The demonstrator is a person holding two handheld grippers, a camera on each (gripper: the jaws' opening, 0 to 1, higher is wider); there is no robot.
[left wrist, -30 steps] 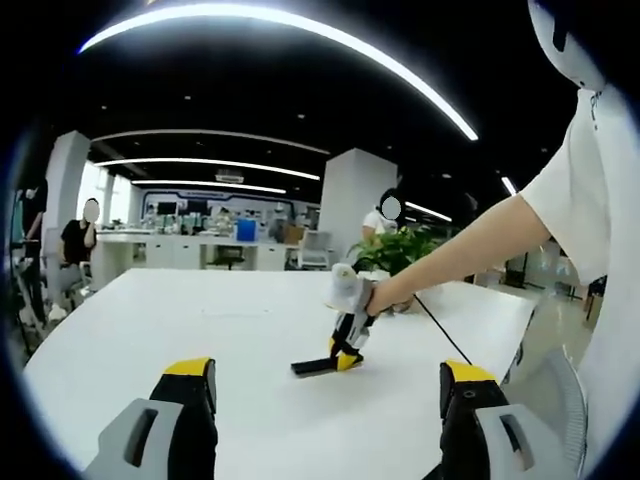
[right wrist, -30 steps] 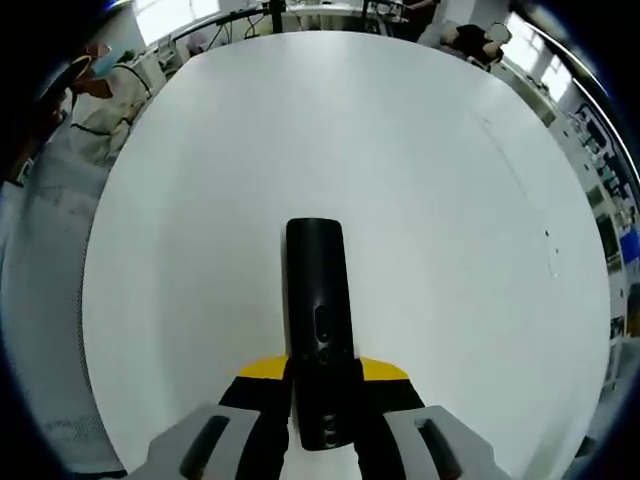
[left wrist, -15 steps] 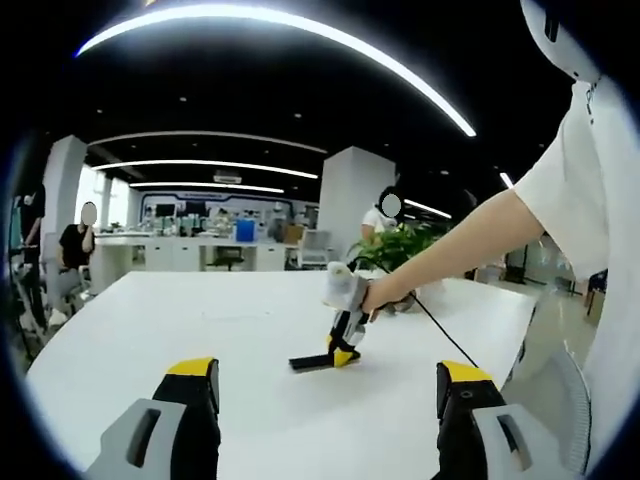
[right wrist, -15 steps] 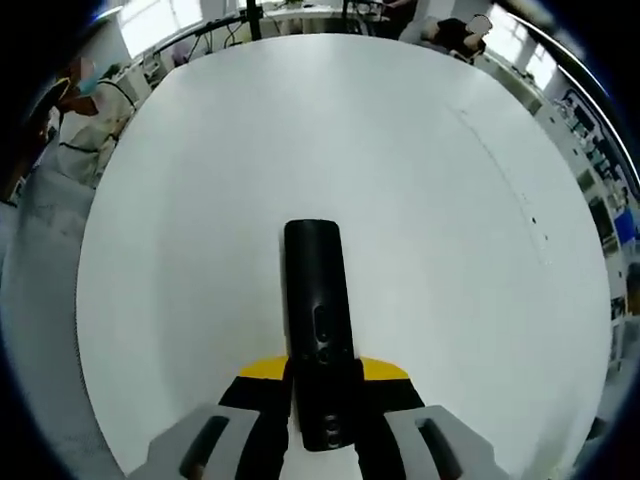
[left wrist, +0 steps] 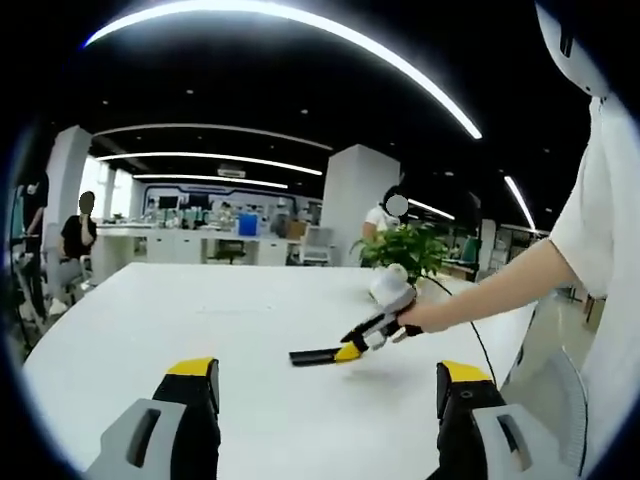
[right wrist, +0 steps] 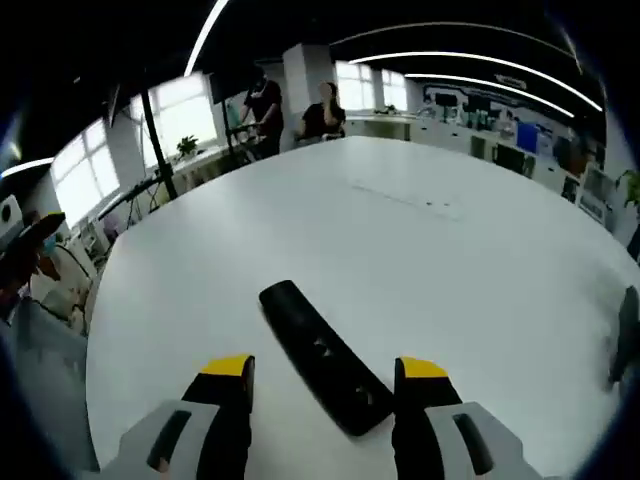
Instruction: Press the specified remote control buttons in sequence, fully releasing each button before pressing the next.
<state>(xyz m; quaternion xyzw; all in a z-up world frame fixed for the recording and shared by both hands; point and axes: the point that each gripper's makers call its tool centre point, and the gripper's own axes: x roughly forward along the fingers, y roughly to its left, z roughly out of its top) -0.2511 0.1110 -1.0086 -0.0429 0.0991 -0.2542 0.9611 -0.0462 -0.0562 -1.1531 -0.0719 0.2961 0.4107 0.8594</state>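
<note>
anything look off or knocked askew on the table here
Nothing stands out. The black remote lies flat and whole on the white table, angled between the open jaws of the right gripper. Nothing spilled or damaged.

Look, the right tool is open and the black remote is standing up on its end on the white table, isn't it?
Not quite. The right tool is open, but the black remote is lying flat on the white table, not standing on its end. The right gripper view shows it stretched out flat between the two jaws, and the left gripper view shows it lying low on the tabletop too.
</note>
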